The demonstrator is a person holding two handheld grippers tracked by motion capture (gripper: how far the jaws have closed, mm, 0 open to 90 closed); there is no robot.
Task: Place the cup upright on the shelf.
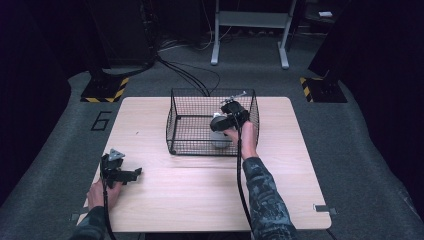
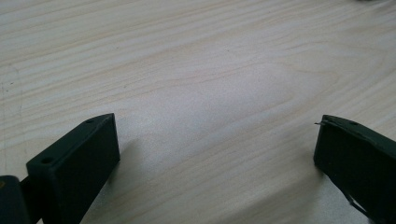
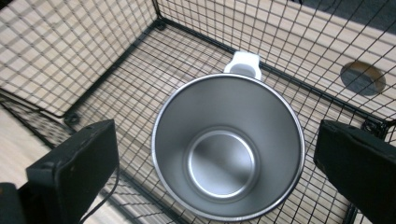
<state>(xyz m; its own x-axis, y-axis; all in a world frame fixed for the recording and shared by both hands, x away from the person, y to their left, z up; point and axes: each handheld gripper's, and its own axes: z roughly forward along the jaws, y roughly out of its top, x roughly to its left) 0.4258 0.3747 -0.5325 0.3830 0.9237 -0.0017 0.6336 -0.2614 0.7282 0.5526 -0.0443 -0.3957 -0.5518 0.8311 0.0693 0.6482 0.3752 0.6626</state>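
Note:
A steel mug (image 3: 227, 147) with a white handle (image 3: 243, 64) stands upright inside a black wire basket (image 1: 190, 107) at the back middle of the wooden table (image 1: 200, 185). My right gripper (image 3: 217, 154) hangs open just above the mug, one jaw on each side of its rim, not touching it. In the high view the right gripper (image 1: 227, 120) is over the basket's front right part, with the mug (image 1: 219, 138) below it. My left gripper (image 1: 131, 175) rests low at the table's front left, open over bare wood (image 2: 210, 93), with nothing between its jaws.
The basket's wire walls (image 3: 70, 51) enclose the mug closely on the handle side. A round hole (image 3: 363, 77) in the tabletop lies beyond the basket wall. Dark floor, cables and a metal stand (image 1: 250, 30) lie behind the table.

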